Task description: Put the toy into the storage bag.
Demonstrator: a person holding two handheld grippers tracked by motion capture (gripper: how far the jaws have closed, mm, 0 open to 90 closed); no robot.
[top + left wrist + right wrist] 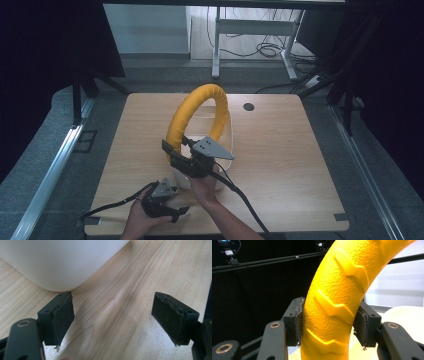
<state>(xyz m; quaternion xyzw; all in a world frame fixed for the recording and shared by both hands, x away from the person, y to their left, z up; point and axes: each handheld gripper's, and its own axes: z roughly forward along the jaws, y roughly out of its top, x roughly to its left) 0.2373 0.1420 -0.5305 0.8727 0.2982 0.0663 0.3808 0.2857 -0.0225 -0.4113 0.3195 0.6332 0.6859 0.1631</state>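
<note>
A thick yellow ring (194, 113) with a textured, ridged surface stands upright over a white tub (226, 151) in the middle of the wooden table (300, 165). My right gripper (176, 152) is shut on the ring's lower left part; in the right gripper view the yellow ring (337, 305) sits pressed between both pads (298, 322), with the white tub (404, 315) behind at the right. My left gripper (179, 212) rests low near the table's front edge, jaws wide apart and empty. In the left gripper view the gripper (113, 322) faces the tub's rounded white corner (60, 262).
A small dark round hole (248, 106) marks the table's far side. Beyond the table stand a white desk frame (250, 30) and loose cables (270, 50) on the floor. Black cables trail from both grippers toward the front edge.
</note>
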